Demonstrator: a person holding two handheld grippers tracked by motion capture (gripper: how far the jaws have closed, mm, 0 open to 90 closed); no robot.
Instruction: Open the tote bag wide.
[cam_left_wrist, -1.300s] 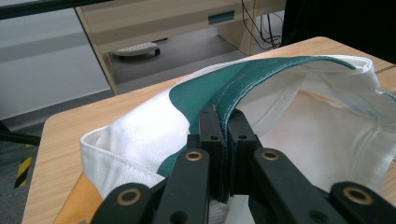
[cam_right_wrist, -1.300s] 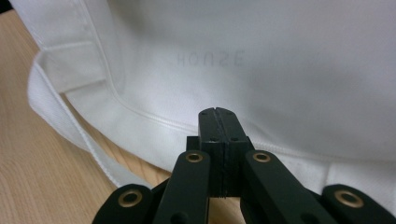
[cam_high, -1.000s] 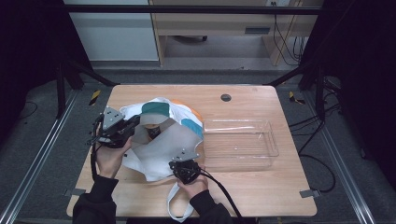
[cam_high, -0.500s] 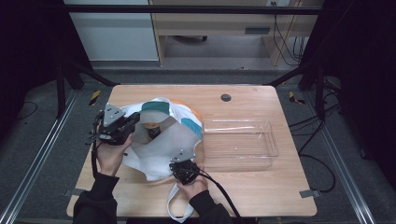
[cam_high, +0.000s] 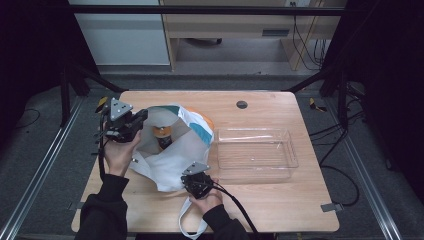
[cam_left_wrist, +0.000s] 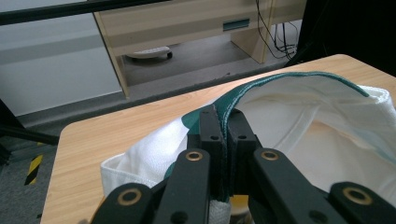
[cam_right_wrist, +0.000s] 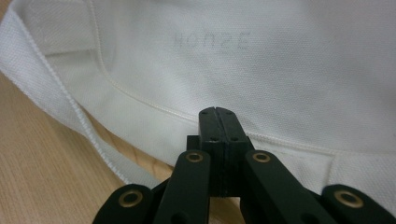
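Observation:
A white tote bag (cam_high: 180, 150) with teal and orange patches lies on the wooden table, left of centre. My left gripper (cam_high: 141, 116) is shut on the bag's green-edged rim (cam_left_wrist: 280, 81) and holds it raised, so the mouth gapes. Inside the bag stands a brown jar with an orange lid (cam_high: 162, 135). My right gripper (cam_high: 193, 176) is at the bag's near edge with its jaws shut at the stitched hem (cam_right_wrist: 154, 109). A white strap (cam_high: 189, 222) trails off toward the table's front edge.
A clear plastic tray (cam_high: 292, 150) sits right of the bag, close to the right gripper. A small dark round hole (cam_high: 242, 104) marks the table's far side. Dark frame posts stand at both sides, and a wooden cabinet stands behind.
My left gripper has lifted the rim up and away, so the bag's mouth is wider and the jar inside shows. The right gripper has stayed put.

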